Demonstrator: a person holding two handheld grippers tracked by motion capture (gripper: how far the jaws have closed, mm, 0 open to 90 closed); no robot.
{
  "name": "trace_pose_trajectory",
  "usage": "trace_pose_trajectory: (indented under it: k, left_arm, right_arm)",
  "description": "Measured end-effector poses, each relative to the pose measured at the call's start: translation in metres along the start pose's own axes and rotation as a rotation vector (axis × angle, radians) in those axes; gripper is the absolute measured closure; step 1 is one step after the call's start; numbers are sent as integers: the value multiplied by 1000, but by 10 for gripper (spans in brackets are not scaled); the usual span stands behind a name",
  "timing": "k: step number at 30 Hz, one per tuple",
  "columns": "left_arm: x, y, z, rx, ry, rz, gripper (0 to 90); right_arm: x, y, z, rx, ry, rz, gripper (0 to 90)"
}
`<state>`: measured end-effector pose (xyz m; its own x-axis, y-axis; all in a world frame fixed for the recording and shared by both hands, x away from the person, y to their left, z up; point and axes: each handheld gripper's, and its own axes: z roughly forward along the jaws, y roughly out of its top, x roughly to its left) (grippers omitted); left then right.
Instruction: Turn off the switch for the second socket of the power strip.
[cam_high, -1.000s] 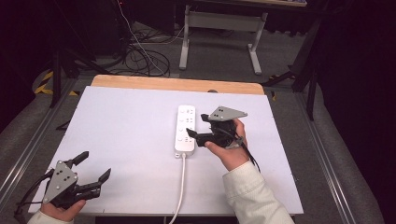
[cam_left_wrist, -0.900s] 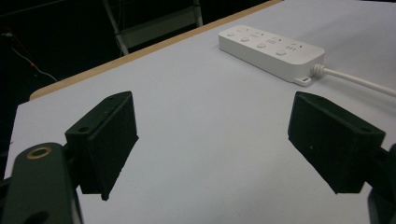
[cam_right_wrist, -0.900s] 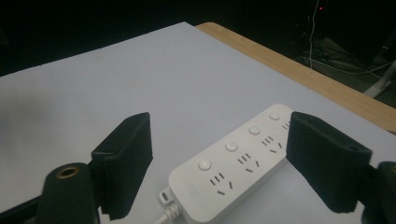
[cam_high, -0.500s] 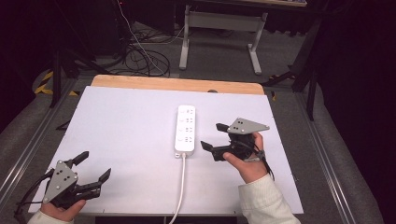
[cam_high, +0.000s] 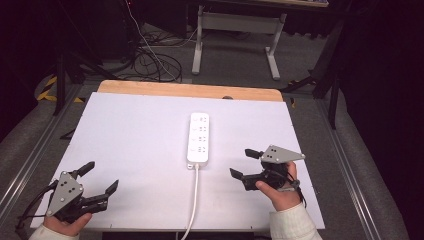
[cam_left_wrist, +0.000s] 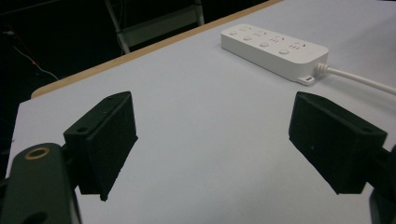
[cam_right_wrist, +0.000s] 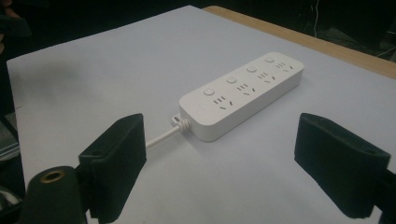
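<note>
White power strip (cam_high: 198, 139) lies flat mid-table, long axis running toward the far edge, its cord (cam_high: 192, 200) trailing off the near edge. Right gripper (cam_high: 246, 163) hovers near the near-right corner, jaws wide apart, empty. Left gripper (cam_high: 100, 176) sits at the near-left corner, jaws spread too. That strip looks rigid, light, smooth plastic; I'd pinch across its narrow width, mid-body, clear of the buttons.
</note>
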<state>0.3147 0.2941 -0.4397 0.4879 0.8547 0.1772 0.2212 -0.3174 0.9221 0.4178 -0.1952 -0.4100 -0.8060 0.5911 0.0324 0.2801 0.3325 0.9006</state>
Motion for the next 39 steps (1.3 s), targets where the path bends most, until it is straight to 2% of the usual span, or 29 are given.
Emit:
trace_pose_trajectory:
  k: [6, 13, 18, 28, 35, 39]
  left_arm:
    - [-1, 0, 0, 0, -3, -4, 158]
    - [1, 0, -1, 1, -7, -16, 159]
    - [2, 0, -1, 19, -9, -11, 158]
    - [2, -4, -2, 41, -16, 0, 153]
    - [2, -5, -3, 43, -24, -8, 151]
    - [2, -4, -1, 40, -12, 5, 151]
  right_arm:
    - [-4, -19, -5, -11, 12, 28, 174]
    - [-7, -34, -9, -9, 22, 33, 181]
    - [-9, -52, -10, 19, 11, 36, 177]
    - [-13, -79, -10, 68, -12, 72, 173]
    - [-10, -90, -11, 98, -20, 71, 173]
    - [-11, -85, -12, 77, -21, 67, 173]
